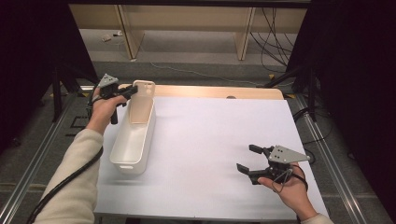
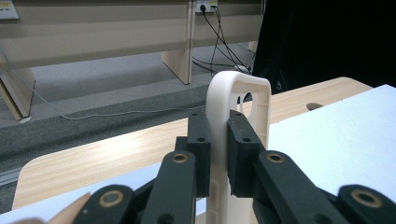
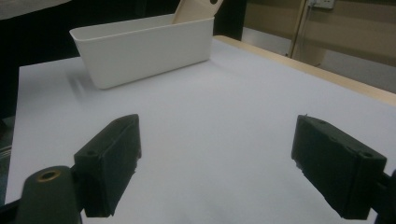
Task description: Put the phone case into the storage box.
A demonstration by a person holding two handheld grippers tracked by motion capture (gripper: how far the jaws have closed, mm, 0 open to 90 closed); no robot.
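A cream phone case (image 1: pixel 142 95) stands upright at the far end of a long white bin (image 1: pixel 126 165) on the left of the white table top (image 1: pixel 210 135). My left gripper (image 1: pixel 133 91) comes in from the left and is shut on the case's edge. In the left gripper view the case (image 2: pixel 238 93) rises between the two black pads of my left gripper (image 2: pixel 218 135). My right gripper (image 1: pixel 247 158) hovers open low over the table at the front right, nothing between its jaws. The right gripper view has my right gripper (image 3: pixel 217 163) facing the bin (image 3: pixel 149 51) and the case (image 3: pixel 196 9).
A bare wooden strip (image 1: pixel 210 91) runs along the table's far edge. Beyond it lie grey floor, wooden desk legs (image 1: pixel 130 32) and loose cables (image 1: pixel 275 37). Black stands (image 1: pixel 58 88) flank the table on both sides. Bare white surface lies between bin and right gripper.
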